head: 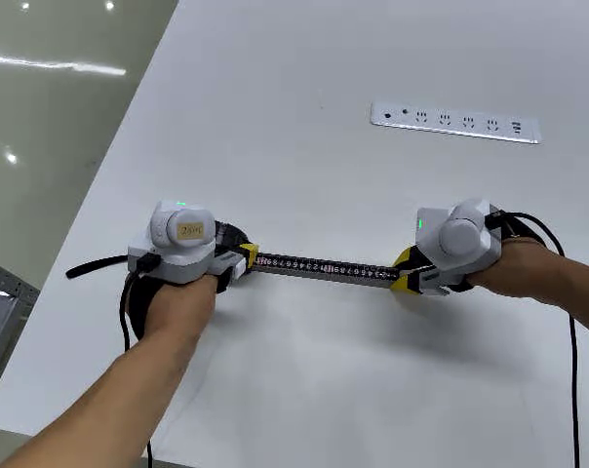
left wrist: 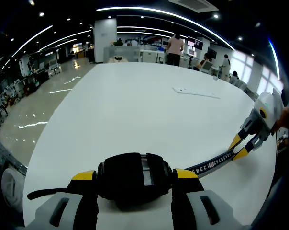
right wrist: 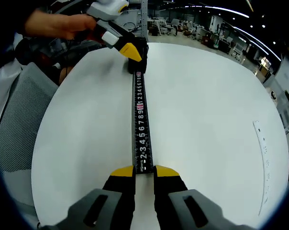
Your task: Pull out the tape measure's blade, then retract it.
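Holding 1 tape [left wrist: 135, 179]: L gripper [head: 244, 258]; blade [head: 324, 267]: R gripper [head: 404, 271].

Open-plan office hall, large white table [head: 275, 97], socket strip [head: 455, 122], glossy floor [left wrist: 44, 105], ceiling light strips [left wrist: 149, 9], distant desks [right wrist: 183, 28].

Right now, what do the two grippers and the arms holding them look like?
Left gripper and right gripper: white-grey rounded housings, black jaws with yellow tips, a green light on each. The left carries a tan label on its dome. Black cables trail from both. Both forearms are bare.
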`<state>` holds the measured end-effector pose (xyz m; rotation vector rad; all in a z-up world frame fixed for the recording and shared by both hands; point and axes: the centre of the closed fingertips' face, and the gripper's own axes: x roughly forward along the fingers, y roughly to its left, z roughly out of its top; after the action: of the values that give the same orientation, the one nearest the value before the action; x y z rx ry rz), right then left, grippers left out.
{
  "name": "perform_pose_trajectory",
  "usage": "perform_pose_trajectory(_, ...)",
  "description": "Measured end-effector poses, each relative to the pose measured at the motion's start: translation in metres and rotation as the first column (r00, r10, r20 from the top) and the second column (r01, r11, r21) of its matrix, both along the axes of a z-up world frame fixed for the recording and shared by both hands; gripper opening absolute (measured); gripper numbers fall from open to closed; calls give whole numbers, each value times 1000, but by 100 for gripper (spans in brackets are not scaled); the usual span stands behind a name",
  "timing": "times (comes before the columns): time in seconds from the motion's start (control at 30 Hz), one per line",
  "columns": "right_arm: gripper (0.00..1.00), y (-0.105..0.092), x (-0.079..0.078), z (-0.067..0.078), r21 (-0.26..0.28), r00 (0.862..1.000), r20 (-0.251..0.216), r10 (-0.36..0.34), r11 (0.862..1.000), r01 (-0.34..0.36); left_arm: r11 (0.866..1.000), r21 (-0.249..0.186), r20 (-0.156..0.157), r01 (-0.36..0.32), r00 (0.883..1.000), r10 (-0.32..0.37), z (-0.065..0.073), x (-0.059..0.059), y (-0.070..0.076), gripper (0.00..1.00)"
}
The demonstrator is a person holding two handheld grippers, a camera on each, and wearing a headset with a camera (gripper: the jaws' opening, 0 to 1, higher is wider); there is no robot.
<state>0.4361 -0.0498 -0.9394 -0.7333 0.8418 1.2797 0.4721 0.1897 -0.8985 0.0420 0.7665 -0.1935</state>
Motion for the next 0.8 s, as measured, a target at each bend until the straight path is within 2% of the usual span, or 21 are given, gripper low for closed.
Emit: perform_pose_trajectory(0.8,13,21,1,3,26,1000,-19,-5,1000,6,1000,-1,0,0,1000,0,-1,1,0,59)
